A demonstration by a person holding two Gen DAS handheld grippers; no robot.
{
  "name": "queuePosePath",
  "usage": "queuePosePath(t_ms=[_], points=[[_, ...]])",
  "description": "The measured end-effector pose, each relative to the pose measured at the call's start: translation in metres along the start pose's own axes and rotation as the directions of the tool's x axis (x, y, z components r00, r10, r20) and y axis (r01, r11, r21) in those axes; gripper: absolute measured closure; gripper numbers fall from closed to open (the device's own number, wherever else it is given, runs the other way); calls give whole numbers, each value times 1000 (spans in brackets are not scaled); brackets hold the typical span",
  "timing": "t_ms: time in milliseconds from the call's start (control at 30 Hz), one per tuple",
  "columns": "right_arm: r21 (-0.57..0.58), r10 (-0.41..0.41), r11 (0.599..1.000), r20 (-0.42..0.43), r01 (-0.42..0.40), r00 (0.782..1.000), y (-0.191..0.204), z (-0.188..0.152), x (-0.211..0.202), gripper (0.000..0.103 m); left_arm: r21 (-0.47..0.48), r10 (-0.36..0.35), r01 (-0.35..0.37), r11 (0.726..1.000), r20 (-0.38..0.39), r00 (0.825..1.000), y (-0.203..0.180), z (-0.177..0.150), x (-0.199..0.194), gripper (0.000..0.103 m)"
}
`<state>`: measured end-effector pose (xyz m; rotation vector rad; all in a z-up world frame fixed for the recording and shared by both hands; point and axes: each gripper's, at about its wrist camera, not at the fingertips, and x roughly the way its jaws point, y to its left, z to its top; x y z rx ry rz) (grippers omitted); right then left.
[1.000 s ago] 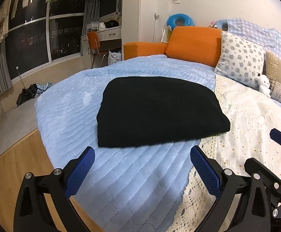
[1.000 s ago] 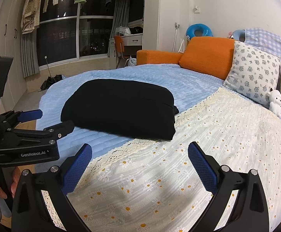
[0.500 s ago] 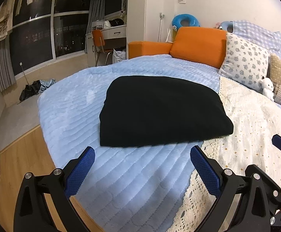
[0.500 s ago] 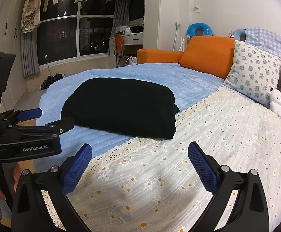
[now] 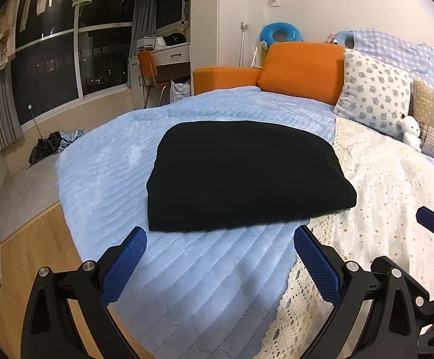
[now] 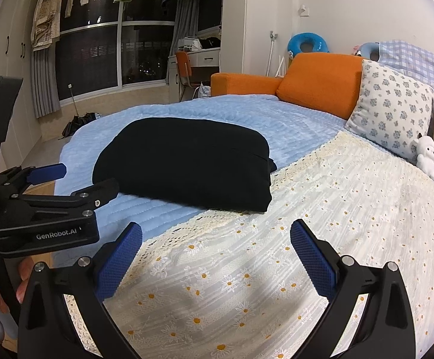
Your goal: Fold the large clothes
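Left wrist view shows the left gripper with its blue textured pads spread wide and nothing between them, held above the pale blue ribbed plush blanket just short of the near edge of the black folded garment. That garment lies as a compact, thick rectangle on the blanket, its right side touching the border of the cream lace-edged daisy-print coverlet. From the right wrist view the right gripper is likewise wide open and empty, over the coverlet and clear of the cloth; the garment's right edge shows stacked layers and a small tongue of fabric poking out at the far corner.

By my reading, the folding is nearly or wholly finished — the shape is tidy, with both grippers off it. If one more fold is intended, the sensible way is to bring each open gripper down at a near corner, one to each side, and close on all the layers together, not just the top one; thick knit will slip apart if only the upper ply is pinched. Lift both corners level and carry them over to the far edge at the same pace, so that the bundle does not skew. The loose bit at the right side wants tucking first. The plush blanket may drag on the underside — lift rather than slide.
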<state>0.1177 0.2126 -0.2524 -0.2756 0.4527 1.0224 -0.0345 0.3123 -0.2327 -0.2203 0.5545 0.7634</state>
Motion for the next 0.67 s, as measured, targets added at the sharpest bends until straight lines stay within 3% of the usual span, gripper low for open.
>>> queuePosePath(t_ms=[267, 667], points=[[3, -4, 1000, -1, 4, 1000, -1, 0, 1, 5, 18, 20, -21, 1000, 62, 998, -3, -1, -8, 3], [6, -5, 1000, 2, 5, 1000, -2, -2, 1, 5, 48, 31, -33, 998, 41, 999, -8, 4, -9, 3]])
